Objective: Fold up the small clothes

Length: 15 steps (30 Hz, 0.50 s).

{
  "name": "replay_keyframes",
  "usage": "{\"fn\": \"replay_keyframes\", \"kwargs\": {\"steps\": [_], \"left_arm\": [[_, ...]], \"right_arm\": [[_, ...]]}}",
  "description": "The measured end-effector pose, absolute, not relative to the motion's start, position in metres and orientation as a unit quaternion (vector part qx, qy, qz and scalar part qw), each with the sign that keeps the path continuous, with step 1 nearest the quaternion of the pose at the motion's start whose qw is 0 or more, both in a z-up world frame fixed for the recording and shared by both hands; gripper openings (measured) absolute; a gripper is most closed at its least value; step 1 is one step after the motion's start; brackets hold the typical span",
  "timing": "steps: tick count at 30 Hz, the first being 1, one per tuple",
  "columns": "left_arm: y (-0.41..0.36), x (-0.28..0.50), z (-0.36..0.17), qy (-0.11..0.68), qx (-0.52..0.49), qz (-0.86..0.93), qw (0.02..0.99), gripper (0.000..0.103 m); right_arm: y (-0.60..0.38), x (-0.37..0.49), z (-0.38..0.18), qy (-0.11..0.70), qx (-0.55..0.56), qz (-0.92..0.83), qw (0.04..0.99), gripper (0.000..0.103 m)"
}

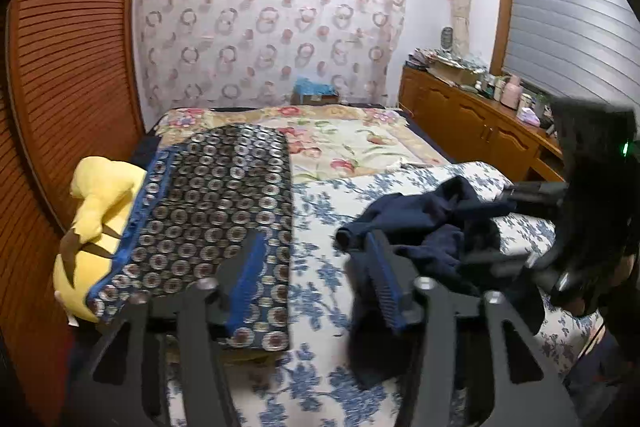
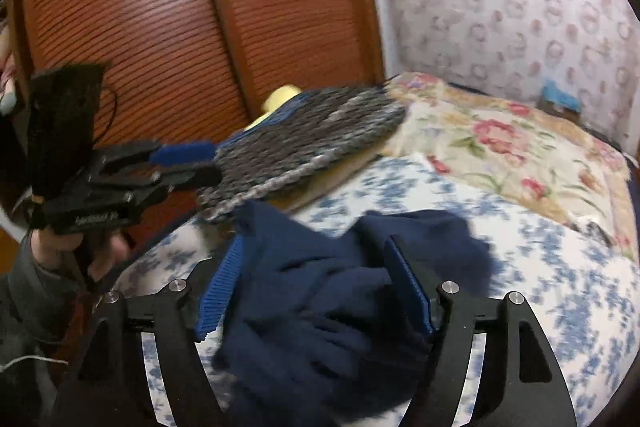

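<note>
Navy garment (image 2: 320,291) crumpled on bed (image 2: 540,287) — 2 grippers open

Garment (image 2: 320,291) lies crumpled on the bed (image 2: 560,291), near the front edge. Left of it on the bed there's a folded blanket (image 1: 216,195), with a plush toy (image 1: 96,219) squeezed between that and the wardrobe (image 1: 68,67). Behind, a quilt (image 1: 344,143) covers the bed's far end. Cabinet (image 1: 472,123) runs along the right wall.

Navy garment (image 2: 320,291) on floral bed (image 2: 560,283)
</note>
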<state>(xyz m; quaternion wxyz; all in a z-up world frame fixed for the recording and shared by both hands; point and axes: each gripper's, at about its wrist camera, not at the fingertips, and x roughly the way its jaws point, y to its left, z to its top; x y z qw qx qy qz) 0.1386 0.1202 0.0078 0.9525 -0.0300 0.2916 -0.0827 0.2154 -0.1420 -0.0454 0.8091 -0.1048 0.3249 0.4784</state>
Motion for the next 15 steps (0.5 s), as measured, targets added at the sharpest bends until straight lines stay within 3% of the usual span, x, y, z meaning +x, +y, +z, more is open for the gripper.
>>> {"fn": "replay_keyframes", "kwargs": {"steps": [7,8,9,10,15], "left_arm": [[0.134,0.135,0.008,0.285,-0.041,-0.074,0.955,0.055],[0.132,0.135,0.007,0.284,-0.04,-0.075,0.955,0.055],[0.13,0.136,0.007,0.284,-0.04,-0.079,0.955,0.055],[0.128,0.137,0.007,0.285,-0.04,-0.083,0.954,0.055],[0.101,0.148,0.006,0.289,-0.022,-0.112,0.951,0.055]], "right_arm": [[-0.091,0.214,-0.078,0.365,-0.176,0.465,0.787,0.073],[-0.091,0.217,-0.082,0.37,-0.187,0.456,0.788,0.049],[-0.094,0.219,-0.084,0.368,-0.195,0.449,0.79,0.013],[-0.102,0.221,-0.083,0.364,-0.192,0.448,0.794,0.008],[-0.186,0.223,-0.046,0.319,-0.125,0.407,0.847,0.006]]}}
